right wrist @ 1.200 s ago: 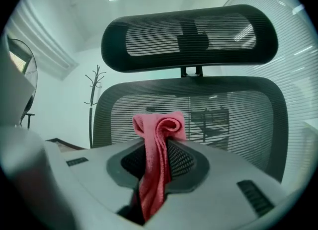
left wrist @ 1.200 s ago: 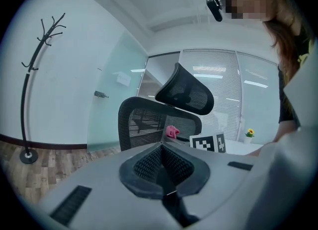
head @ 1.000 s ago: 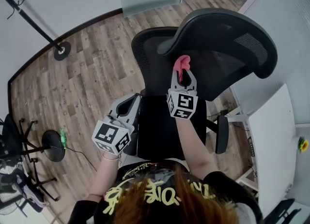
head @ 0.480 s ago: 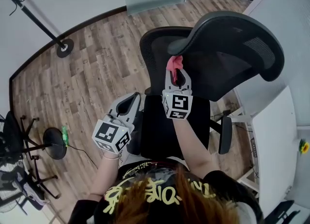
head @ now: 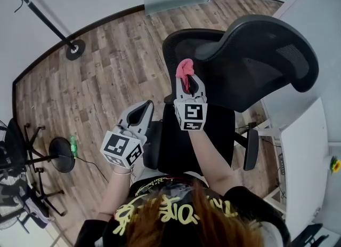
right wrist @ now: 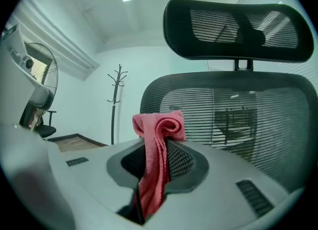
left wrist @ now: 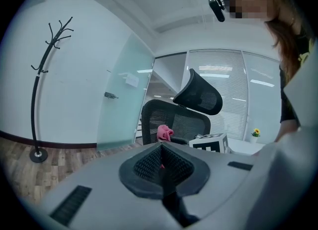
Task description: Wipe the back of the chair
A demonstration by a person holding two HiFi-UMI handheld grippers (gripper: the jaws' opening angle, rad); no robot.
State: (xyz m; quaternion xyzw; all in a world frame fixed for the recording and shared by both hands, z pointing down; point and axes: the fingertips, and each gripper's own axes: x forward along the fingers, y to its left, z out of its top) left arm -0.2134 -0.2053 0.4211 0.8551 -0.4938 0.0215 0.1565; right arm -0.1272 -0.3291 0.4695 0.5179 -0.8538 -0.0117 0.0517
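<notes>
A black mesh office chair (head: pixel 213 70) with a curved headrest (head: pixel 272 54) stands in front of me; its mesh back (right wrist: pixel 238 119) and headrest (right wrist: pixel 238 25) fill the right gripper view. My right gripper (head: pixel 185 78) is shut on a pink cloth (head: pixel 184 70), held at the left side of the chair back; the cloth (right wrist: pixel 156 159) sticks out bunched between the jaws. My left gripper (head: pixel 141 111) hangs lower to the left of the seat, shut with nothing in it. From the left gripper view the chair (left wrist: pixel 174 122) and the cloth (left wrist: pixel 164 132) show ahead.
A white desk (head: pixel 301 160) stands at the right, with a small yellow flower (head: pixel 333 160) on it. A black coat stand (head: pixel 74 48) is at the upper left on the wood floor. Another chair's base (head: pixel 58 155) and a fan (head: pixel 10 187) sit at the far left.
My right gripper has carried the pink cloth leftward along the chair back, from near its middle to its left edge. The left gripper has stayed put.
</notes>
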